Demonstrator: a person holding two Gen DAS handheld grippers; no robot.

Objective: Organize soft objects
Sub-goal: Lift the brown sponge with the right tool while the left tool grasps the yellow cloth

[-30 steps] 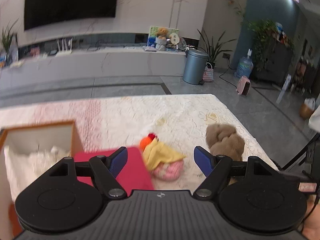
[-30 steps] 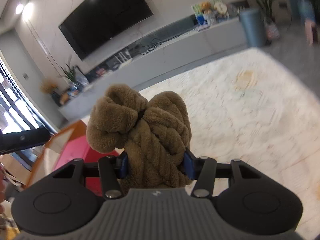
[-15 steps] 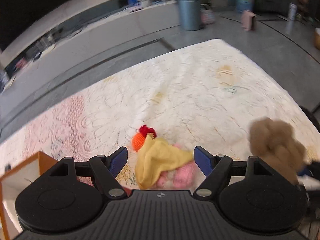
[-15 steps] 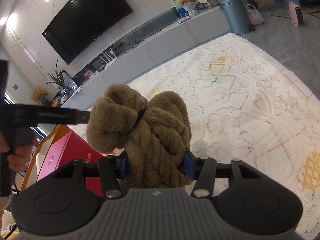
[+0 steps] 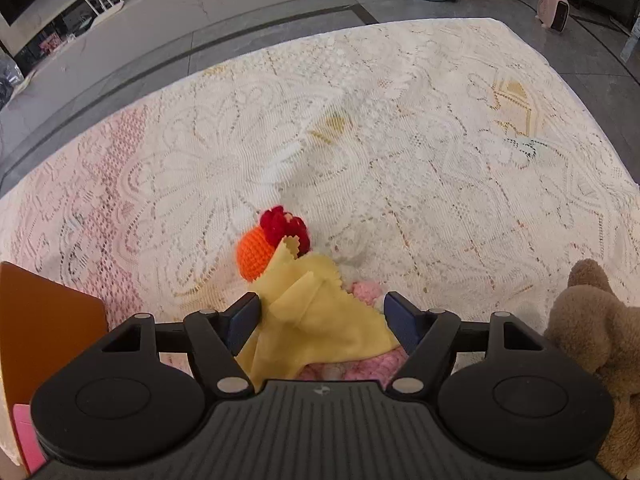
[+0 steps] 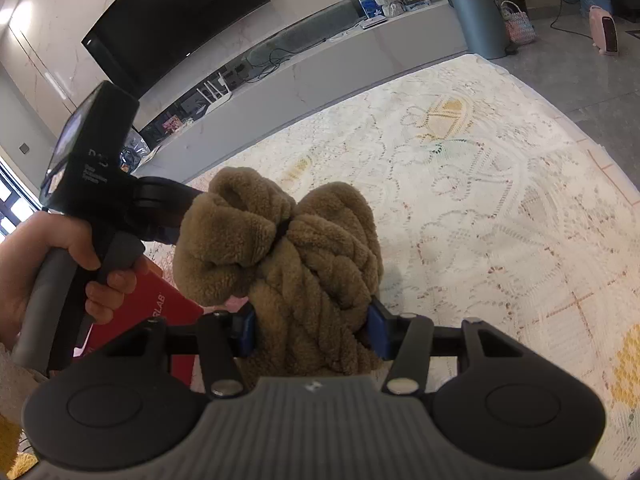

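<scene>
White lace cloth (image 5: 400,140) covers a bench in a living room, with a dark television (image 6: 176,16) on the far wall. Near the cloth's front edge lies a small heap of soft things: a yellow cloth (image 5: 316,320) draped over something pink and knitted (image 5: 366,292), with an orange and red crocheted ball (image 5: 260,252) touching the heap's far side. The left tool (image 5: 322,322) has its fingers spread apart on either side of the yellow cloth, not yet squeezing it. Just right of the heap, the right tool (image 6: 312,330) is clamped on a brown plush toy (image 6: 280,260), lifted clear of the lace. Left of the heap stand an orange box (image 5: 48,332) and a red box (image 6: 148,312). Judging by this, sorting is underway: the plush toy is in transit and the heap is still to be picked up and put away
</scene>
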